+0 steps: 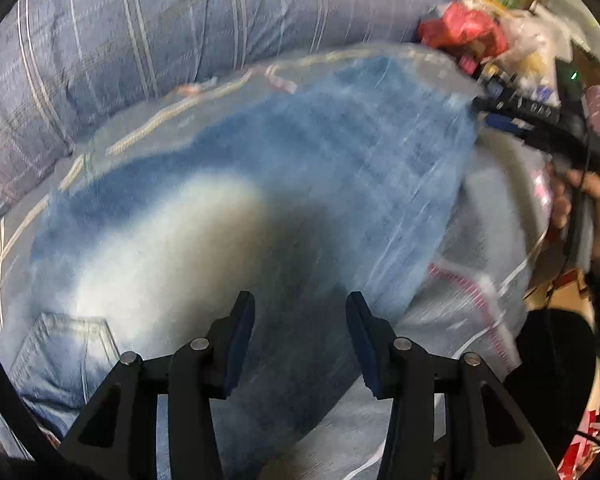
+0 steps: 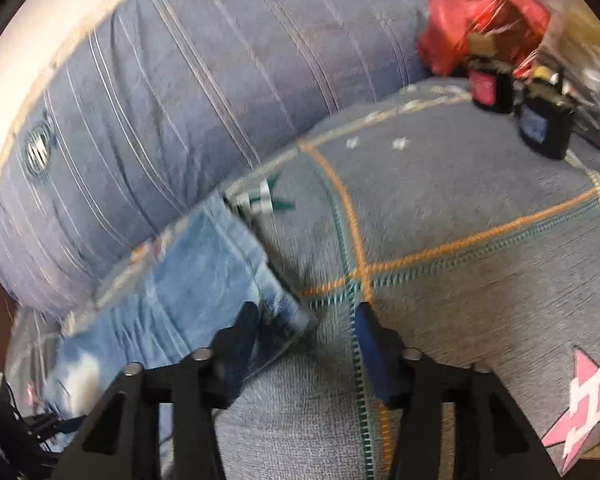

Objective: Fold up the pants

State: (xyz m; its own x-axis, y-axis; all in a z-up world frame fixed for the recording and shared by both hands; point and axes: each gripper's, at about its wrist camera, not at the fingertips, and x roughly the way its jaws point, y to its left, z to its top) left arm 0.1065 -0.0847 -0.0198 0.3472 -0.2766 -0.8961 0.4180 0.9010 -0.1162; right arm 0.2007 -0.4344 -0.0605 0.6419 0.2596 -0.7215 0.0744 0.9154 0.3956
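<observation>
The jeans (image 1: 260, 184) are found spread on a grey woven cover (image 2: 480, 280) beside a striped blue cushion (image 1: 140, 32). In the left view, faded denim with a pale bleached patch and a stitched back pocket is shown beneath the left gripper (image 1: 300, 340), whose fingers are parted and empty. In the right view, only a hemmed leg end (image 2: 220, 272) is seen, with the right gripper (image 2: 306, 340) spread apart and grasping nothing. Orange-and-teal stitching, a pink star patch (image 2: 588, 396) and a red bag (image 2: 480, 12) are recorded there. Both frames are blurred.
</observation>
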